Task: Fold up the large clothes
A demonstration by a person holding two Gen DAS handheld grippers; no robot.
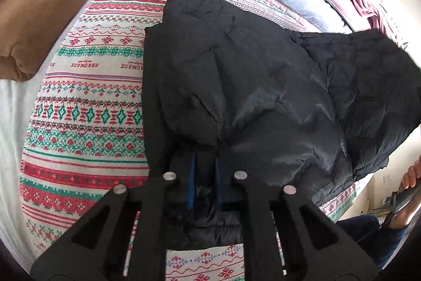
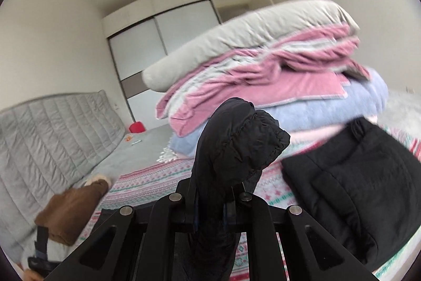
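Note:
A large black puffer jacket (image 1: 250,86) lies on a red, green and white patterned blanket (image 1: 86,102) on the bed. My left gripper (image 1: 204,162) is shut on the jacket's near edge, its blue-lined fingers (image 1: 192,175) pinching the black fabric. In the right wrist view my right gripper (image 2: 213,191) is shut on a bunched fold of the jacket (image 2: 236,144) and holds it up above the blanket. More of the jacket (image 2: 355,191) hangs or lies to the right, blurred.
A brown folded garment (image 1: 47,9) lies at the blanket's left edge. A stack of pink, blue and grey bedding (image 2: 276,80) stands at the far side. A grey quilted headboard (image 2: 52,133) and a white wardrobe (image 2: 163,44) lie beyond. The person's hand (image 1: 410,175) is at right.

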